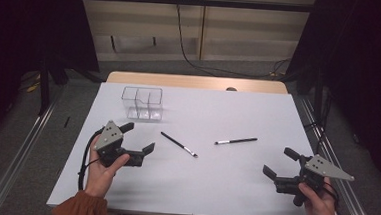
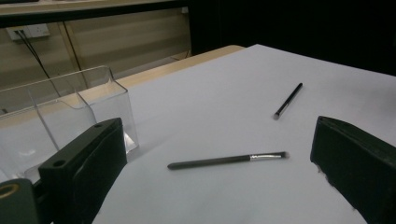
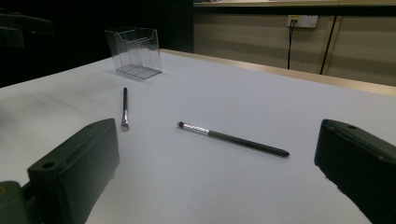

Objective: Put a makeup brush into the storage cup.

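Two slim black makeup brushes lie on the white table point(image 1: 208, 189). The left brush point(image 1: 178, 144) point(image 2: 229, 160) point(image 3: 124, 108) points its bristles toward the near right. The right brush point(image 1: 236, 141) point(image 2: 288, 100) point(image 3: 233, 138) lies almost crosswise. A clear plastic organizer point(image 1: 142, 103) point(image 2: 60, 116) point(image 3: 134, 52) with three compartments stands upright at the back left and looks empty. My left gripper point(image 1: 138, 137) point(image 2: 218, 135) is held open just left of the left brush, with nothing between its jaws. Near the table's right edge my right gripper point(image 1: 279, 162) point(image 3: 218, 149) is open too, its jaws facing the right brush from a distance.
A wooden strip point(image 1: 195, 81) runs along the table's far edge. Metal rails point(image 1: 20, 152) flank the table on the floor, and a black cable point(image 1: 184, 47) hangs down the back wall. Bare white surface lies between the brushes and the near edge.
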Tool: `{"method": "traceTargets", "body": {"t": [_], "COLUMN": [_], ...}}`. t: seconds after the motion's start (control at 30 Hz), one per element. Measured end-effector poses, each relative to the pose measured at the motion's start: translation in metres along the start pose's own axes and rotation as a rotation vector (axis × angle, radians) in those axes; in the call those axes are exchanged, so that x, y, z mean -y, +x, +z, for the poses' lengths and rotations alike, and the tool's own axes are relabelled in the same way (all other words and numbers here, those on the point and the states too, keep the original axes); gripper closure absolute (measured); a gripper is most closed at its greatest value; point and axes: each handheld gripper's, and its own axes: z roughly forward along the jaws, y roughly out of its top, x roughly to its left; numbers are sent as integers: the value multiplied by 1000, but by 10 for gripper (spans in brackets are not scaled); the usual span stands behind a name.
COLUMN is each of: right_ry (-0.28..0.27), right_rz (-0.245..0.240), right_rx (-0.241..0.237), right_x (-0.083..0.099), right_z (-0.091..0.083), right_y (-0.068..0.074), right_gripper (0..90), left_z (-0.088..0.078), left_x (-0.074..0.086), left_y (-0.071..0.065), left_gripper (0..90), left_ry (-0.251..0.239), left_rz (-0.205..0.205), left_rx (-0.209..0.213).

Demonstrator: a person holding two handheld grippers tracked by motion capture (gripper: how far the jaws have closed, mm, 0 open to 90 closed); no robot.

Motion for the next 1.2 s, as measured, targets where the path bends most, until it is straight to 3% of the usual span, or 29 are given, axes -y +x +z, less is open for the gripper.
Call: {"method": "traceTargets", "body": {"t": [0.2, 0.43, 0.63, 0.9, 1.2], "right_ry": [-1, -3, 2, 1, 2], "right_rz": [1, 4, 4, 6, 7], "right_rx": [-9, -13, -8, -12, -13], "right_x": [-1, -1, -1, -1, 0], "right_z": [3, 3, 4, 3, 3], "right_y": [0, 0, -1, 0, 0], "right_gripper": [0, 0, 0, 0, 0], "left_z": [12, 27, 42, 60, 80], "left_x": [-14, -19, -24, -34, -38], "left_y": [7, 9, 14, 15, 20], "left_gripper": [34, 34, 34, 34, 34], "left_ry": [-18, -10, -7, 6, 24], "left_rz": [1, 22, 14, 38, 52], "left_rx": [-19, 2, 39, 46, 21]}}
